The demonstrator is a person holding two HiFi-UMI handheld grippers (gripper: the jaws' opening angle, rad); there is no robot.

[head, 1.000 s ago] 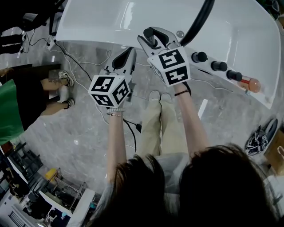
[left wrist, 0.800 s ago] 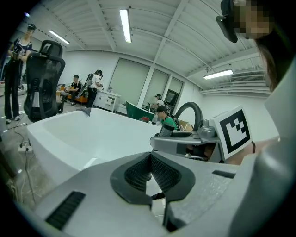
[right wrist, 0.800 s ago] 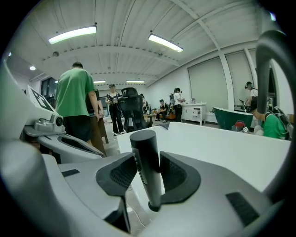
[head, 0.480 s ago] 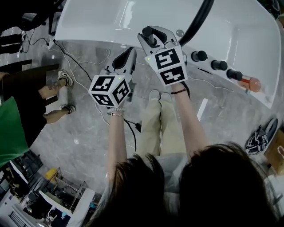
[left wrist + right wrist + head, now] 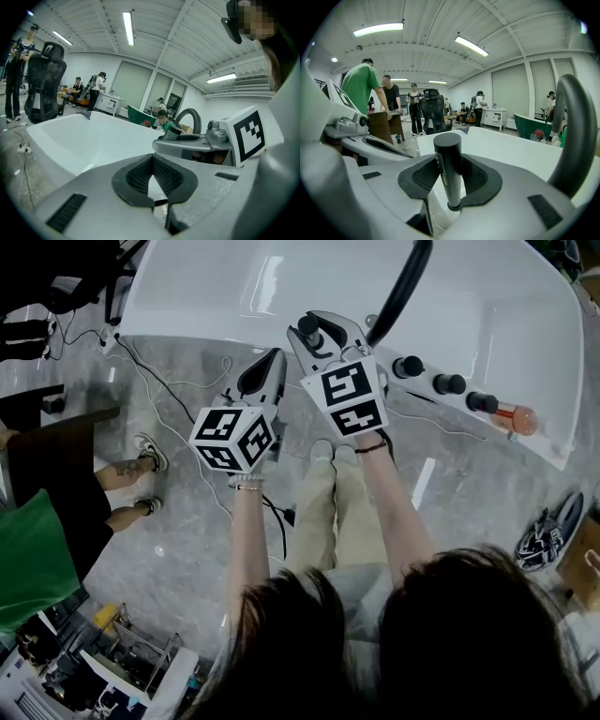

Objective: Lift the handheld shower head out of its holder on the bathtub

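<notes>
The handheld shower head is a black cylinder standing upright in its holder on the rim of the white bathtub. My right gripper sits around it, and its jaws have just been closing. In the right gripper view the shower head stands between the two pads, which press on both of its sides. My left gripper hovers just left of the right one, over the floor beside the tub edge. In the left gripper view the left gripper is shut with nothing in it.
A black arched spout rises right of the shower head. Three black knobs and an orange bottle line the rim further right. Cables trail on the floor. A person in green stands at the left.
The right gripper's jaws have narrowed onto the shower head and the gripper has rolled slightly. The left gripper has stayed put. The person in green has shifted down and left.
</notes>
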